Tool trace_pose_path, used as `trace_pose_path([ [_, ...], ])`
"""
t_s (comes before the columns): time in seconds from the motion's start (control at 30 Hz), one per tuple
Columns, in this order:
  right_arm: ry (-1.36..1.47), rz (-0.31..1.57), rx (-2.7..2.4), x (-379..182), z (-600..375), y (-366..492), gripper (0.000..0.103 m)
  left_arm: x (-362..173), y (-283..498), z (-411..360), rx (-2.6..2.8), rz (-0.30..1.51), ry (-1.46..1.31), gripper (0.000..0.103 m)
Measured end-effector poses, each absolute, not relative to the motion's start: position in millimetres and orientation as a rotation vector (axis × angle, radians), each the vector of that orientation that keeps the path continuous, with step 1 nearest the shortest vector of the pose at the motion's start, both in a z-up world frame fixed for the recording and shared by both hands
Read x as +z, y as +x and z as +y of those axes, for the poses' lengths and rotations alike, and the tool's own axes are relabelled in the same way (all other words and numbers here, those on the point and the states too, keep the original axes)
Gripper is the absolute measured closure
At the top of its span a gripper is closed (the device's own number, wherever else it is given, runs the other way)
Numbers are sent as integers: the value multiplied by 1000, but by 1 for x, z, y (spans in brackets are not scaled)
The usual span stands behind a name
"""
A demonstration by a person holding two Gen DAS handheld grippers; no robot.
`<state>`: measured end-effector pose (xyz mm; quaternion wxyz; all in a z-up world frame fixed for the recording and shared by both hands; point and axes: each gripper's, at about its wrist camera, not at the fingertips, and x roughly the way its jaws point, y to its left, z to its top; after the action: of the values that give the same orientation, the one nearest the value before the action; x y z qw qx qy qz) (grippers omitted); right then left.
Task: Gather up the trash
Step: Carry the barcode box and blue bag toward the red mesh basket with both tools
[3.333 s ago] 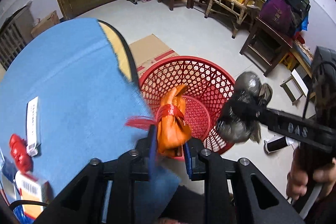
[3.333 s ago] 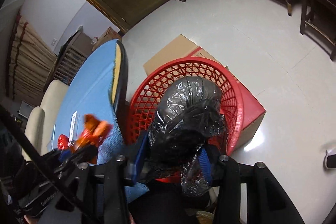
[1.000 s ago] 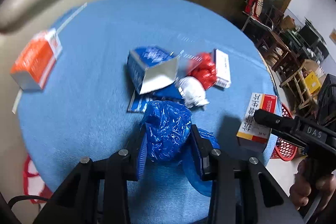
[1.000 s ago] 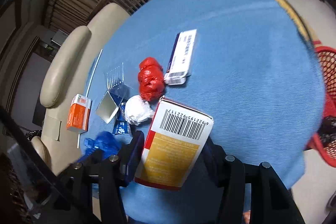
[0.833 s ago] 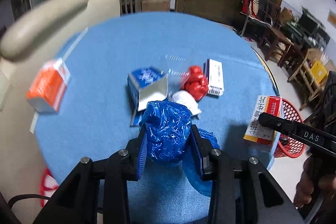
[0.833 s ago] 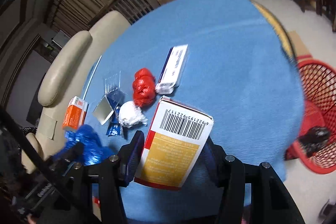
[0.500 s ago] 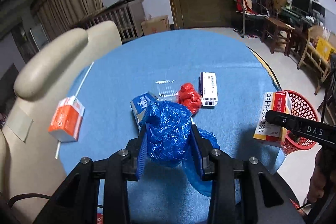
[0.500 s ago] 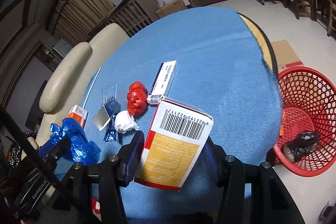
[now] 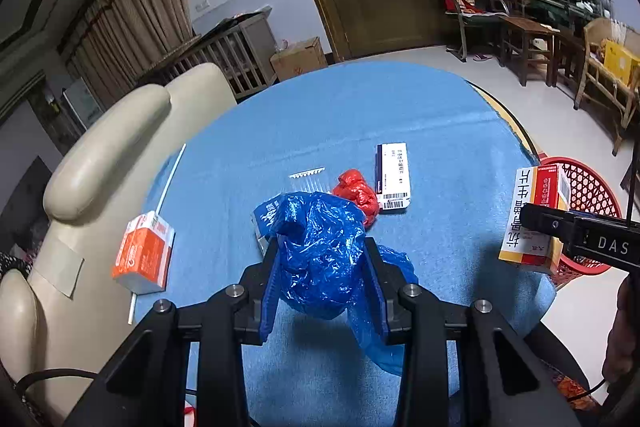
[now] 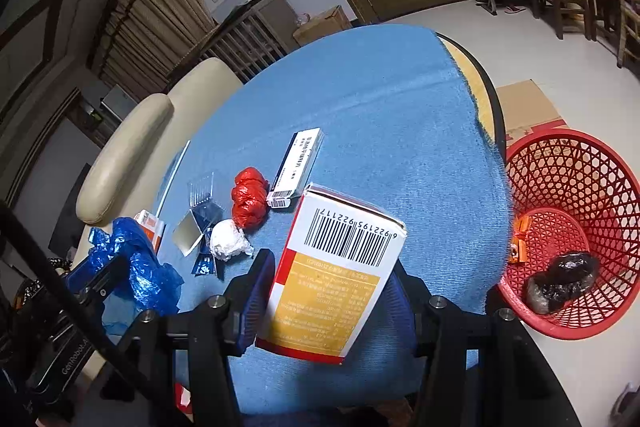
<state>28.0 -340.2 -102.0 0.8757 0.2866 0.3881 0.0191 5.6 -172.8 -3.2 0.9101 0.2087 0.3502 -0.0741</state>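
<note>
Left gripper (image 9: 322, 281) clamped on crumpled blue plastic bag (image 9: 320, 247) above the blue table (image 9: 400, 107), right gripper (image 10: 326, 297) — jaws gripping a barcoded carton (image 10: 336, 275) — left of the red basket (image 10: 568, 187)

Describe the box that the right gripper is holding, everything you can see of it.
The box is a cardboard carton, white on the end that bears a black barcode, with a yellow-orange panel of small print below and red trim along one side and the bottom edge. The left wrist view shows a white face with large blue characters and a red face. It looks intact and closed. It stands tilted between the blue pads of the right gripper, clamped at both sides, lifted above the blue tablecloth and touching nothing else.
</note>
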Motion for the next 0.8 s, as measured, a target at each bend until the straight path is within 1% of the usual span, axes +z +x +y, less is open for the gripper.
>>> trace_pose_path([
  [0.8, 665, 788, 17, -108, -377, 10, 46, -6, -1, -207, -194, 700, 528, 63],
])
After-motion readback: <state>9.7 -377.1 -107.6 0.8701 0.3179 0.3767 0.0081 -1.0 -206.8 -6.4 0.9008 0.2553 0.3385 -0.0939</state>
